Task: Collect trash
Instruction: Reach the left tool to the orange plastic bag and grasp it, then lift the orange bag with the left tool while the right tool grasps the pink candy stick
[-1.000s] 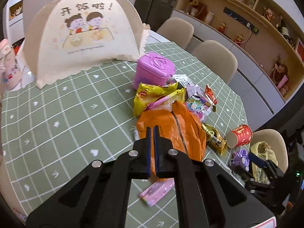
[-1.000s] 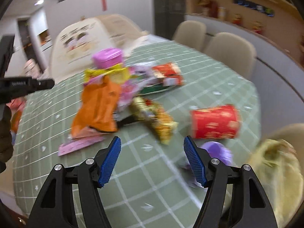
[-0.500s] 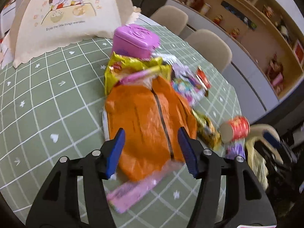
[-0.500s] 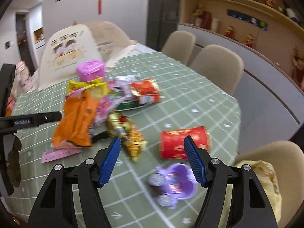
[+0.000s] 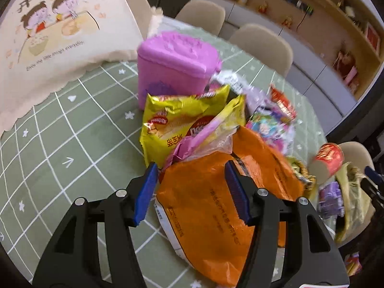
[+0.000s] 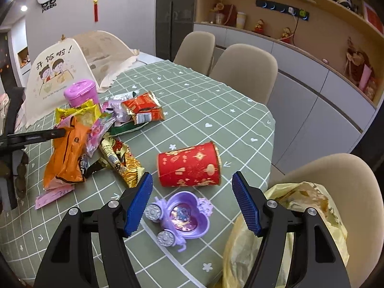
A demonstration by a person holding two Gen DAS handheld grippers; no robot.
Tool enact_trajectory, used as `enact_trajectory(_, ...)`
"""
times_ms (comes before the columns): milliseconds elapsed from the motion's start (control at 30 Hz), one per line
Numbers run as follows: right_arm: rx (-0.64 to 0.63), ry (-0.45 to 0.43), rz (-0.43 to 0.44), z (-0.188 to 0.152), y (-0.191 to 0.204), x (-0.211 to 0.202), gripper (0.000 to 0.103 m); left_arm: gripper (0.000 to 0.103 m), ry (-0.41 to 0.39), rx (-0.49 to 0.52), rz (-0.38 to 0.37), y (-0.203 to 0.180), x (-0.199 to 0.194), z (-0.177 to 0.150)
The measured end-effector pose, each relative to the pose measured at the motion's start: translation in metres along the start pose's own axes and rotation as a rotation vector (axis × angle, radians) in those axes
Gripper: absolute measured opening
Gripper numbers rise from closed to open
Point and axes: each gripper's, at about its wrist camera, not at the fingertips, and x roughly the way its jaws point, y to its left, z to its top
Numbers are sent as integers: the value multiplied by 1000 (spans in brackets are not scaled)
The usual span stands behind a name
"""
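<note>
The left gripper [image 5: 190, 187], jaws just opened, is hovering over the orange bag [image 5: 216, 206] in the trash pile near the table's [image 6: 204, 110] left. The right gripper [image 6: 192, 202] is gaping, empty, above the red cup [image 6: 188, 165].

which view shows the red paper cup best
The right wrist view. There the red paper cup lies on its side on the green tablecloth, whole and sharp, its gold pattern clear, just beyond the purple toy carriage. In the left wrist view the cup is small, blurred and near the right edge.
</note>
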Motion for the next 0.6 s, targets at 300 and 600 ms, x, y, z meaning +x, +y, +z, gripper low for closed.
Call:
enact_trajectory(300,-45,48,113,-9,41,10,65,7,24,-1,4,-14,-28,10)
enact_trajectory(600,-169,86,367,-30,132,14,65,7,-89,-52,16,8,-105,0)
